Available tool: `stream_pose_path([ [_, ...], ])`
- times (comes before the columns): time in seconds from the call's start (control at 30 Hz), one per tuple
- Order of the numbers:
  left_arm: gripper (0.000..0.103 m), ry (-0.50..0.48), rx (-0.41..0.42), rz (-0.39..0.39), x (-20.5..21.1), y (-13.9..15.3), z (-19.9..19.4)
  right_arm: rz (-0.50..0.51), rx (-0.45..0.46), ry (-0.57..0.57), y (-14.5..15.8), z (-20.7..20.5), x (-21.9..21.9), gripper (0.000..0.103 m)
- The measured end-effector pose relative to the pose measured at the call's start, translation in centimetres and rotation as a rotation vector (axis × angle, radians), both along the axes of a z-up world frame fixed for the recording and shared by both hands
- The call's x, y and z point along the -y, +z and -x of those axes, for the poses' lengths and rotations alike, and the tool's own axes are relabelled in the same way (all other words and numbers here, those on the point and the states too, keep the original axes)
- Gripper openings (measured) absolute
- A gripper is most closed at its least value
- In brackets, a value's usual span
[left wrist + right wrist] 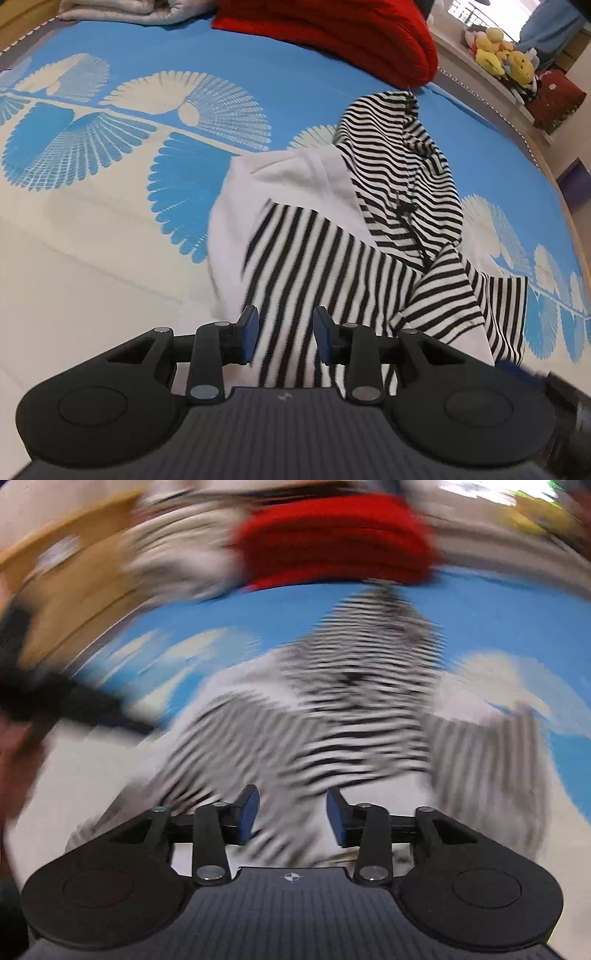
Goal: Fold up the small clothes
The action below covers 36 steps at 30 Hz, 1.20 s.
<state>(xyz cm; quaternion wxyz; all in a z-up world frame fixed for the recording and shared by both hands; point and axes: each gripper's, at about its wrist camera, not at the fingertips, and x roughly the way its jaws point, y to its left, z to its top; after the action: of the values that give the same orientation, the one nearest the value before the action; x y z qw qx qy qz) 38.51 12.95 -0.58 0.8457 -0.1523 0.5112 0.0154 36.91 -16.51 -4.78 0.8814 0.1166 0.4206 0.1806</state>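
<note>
A: Blue pads on the black left gripper [284,334] stood spread, nothing between them, just above the black-and-white striped hooded garment [369,236].

B: And the black right gripper [291,814]?

A: Spread too, empty, its view blurred. The garment lay crumpled on the blue-and-cream patterned bedspread [129,184], near a red knitted fabric pile [332,33].

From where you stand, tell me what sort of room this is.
Probably a bedroom: a bed with a blue patterned sheet, folded grey bedding at its far end, and plush toys on a ledge.
</note>
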Motion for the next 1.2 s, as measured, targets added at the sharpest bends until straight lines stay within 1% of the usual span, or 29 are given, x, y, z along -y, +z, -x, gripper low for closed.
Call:
stream_pose_path([
  [0.1,0.036,-0.048,0.022,0.027,1.9,-0.2,-0.1,-0.028,-0.107,-0.216,-1.7,-1.3,3.8,0.047],
  [0.13,0.036,-0.082,0.032,0.041,2.9,-0.3,-0.2,-0.038,-0.133,-0.279,-2.0,-1.5,4.9,0.047],
  [0.2,0.036,-0.166,0.057,0.065,5.4,-0.5,-0.2,-0.071,-0.171,-0.363,-2.6,-1.4,6.7,0.047],
  [0.27,0.036,-0.272,0.089,0.075,8.6,-0.6,0.1,-0.071,-0.177,-0.399,-2.7,-1.2,7.6,0.047],
  [0.33,0.036,-0.365,0.108,0.070,11.5,-1.1,0.5,-0.070,-0.195,-0.397,-3.0,-1.3,8.1,0.048],
  [0.4,0.039,-0.445,0.121,0.057,14.3,-2.0,1.0,-0.079,-0.240,-0.418,-3.6,-1.2,8.9,0.048],
  [0.43,0.043,-0.475,0.123,0.048,15.4,-2.5,1.1,-0.075,-0.263,-0.436,-3.9,-1.2,9.4,0.048],
  [0.5,0.049,-0.523,0.118,0.002,17.7,-3.9,1.4,-0.068,-0.304,-0.471,-4.6,-1.1,10.2,0.048],
  [0.57,0.056,-0.572,0.117,-0.071,19.8,-5.2,1.9,-0.083,-0.323,-0.502,-4.5,-0.9,11.4,0.048],
  [0.63,0.057,-0.621,0.116,-0.152,21.5,-6.5,2.4,-0.100,-0.318,-0.513,-4.2,-1.2,11.8,0.048],
  [0.67,0.057,-0.643,0.130,-0.209,22.1,-7.1,2.9,-0.100,-0.310,-0.511,-4.1,-1.4,11.8,0.048],
  [0.7,0.053,-0.665,0.153,-0.264,22.7,-7.3,3.3,-0.098,-0.302,-0.507,-3.9,-1.4,11.9,0.048],
  [0.73,0.031,-0.678,0.168,-0.316,22.8,-7.3,3.7,-0.095,-0.296,-0.506,-3.7,-1.4,12.0,0.048],
  [0.77,0.009,-0.681,0.179,-0.365,22.8,-7.0,3.8,-0.094,-0.293,-0.506,-3.6,-1.5,12.1,0.049],
  [0.8,0.004,-0.675,0.184,-0.371,22.5,-6.6,3.8,-0.095,-0.292,-0.506,-3.5,-1.4,12.3,0.049],
  [0.83,0.004,-0.656,0.190,-0.351,21.8,-5.9,3.6,-0.097,-0.292,-0.505,-3.4,-1.3,12.4,0.049],
  [0.87,0.004,-0.616,0.204,-0.316,20.5,-4.6,3.3,-0.099,-0.293,-0.504,-3.4,-1.4,12.3,0.049],
  [0.93,0.004,-0.550,0.244,-0.269,18.3,-2.0,2.9,-0.100,-0.295,-0.502,-3.5,-1.6,12.3,0.049],
  [0.97,0.004,-0.510,0.281,-0.228,16.8,-0.2,2.9,-0.101,-0.294,-0.501,-3.4,-1.5,12.2,0.048],
  [1.1,0.004,-0.338,0.407,-0.053,10.2,5.3,3.4,-0.103,-0.284,-0.503,-3.0,-1.5,11.5,0.048],
  [1.13,0.004,-0.288,0.431,-0.018,8.3,6.3,3.7,-0.098,-0.279,-0.505,-2.9,-1.5,11.3,0.048],
  [1.2,0.004,-0.186,0.434,0.024,5.0,7.4,3.8,-0.091,-0.273,-0.504,-2.8,-1.6,10.7,0.049],
])
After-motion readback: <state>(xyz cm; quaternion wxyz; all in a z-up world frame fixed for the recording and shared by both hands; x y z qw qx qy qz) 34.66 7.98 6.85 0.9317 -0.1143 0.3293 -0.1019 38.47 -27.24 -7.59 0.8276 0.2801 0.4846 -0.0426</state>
